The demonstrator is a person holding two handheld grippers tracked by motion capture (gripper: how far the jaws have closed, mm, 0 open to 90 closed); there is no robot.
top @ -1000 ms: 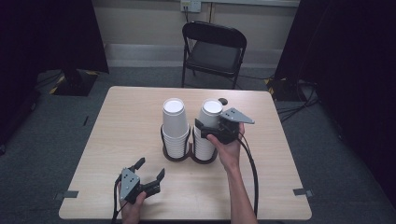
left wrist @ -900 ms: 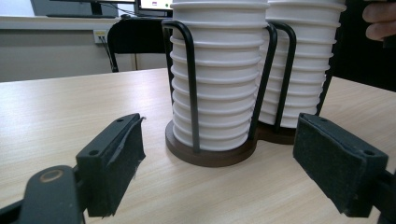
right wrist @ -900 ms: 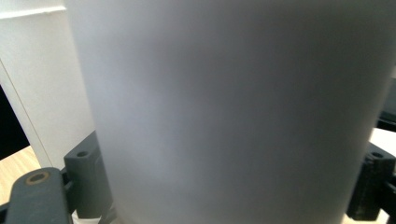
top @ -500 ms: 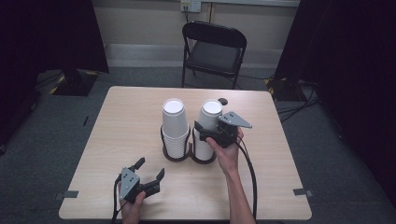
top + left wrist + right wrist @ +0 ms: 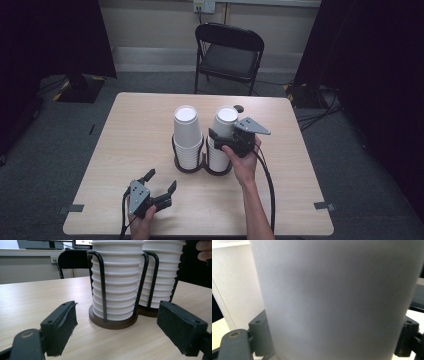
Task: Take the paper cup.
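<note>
Two tall stacks of white paper cups stand in a black wire twin holder (image 5: 189, 167) at the table's middle. My right gripper (image 5: 219, 139) is up against the right stack (image 5: 223, 122), open, one jaw on each side of the top cup (image 5: 334, 290) and close to its wall. The left stack (image 5: 186, 130) stands untouched beside it. Near the table's front, my left gripper (image 5: 161, 180) is open and holds nothing. It points at the holder (image 5: 112, 323), with the left stack (image 5: 116, 277) just ahead and the right stack (image 5: 160, 272) behind it.
A black folding chair (image 5: 228, 52) stands beyond the far edge of the wooden table (image 5: 135, 125). A small dark object (image 5: 239, 108) lies on the table behind the right stack. The person's right hand (image 5: 203, 250) is beside that stack.
My right gripper has slid left so that its jaws now sit around the top cup of the right stack. The left gripper and both stacks have stayed put.
</note>
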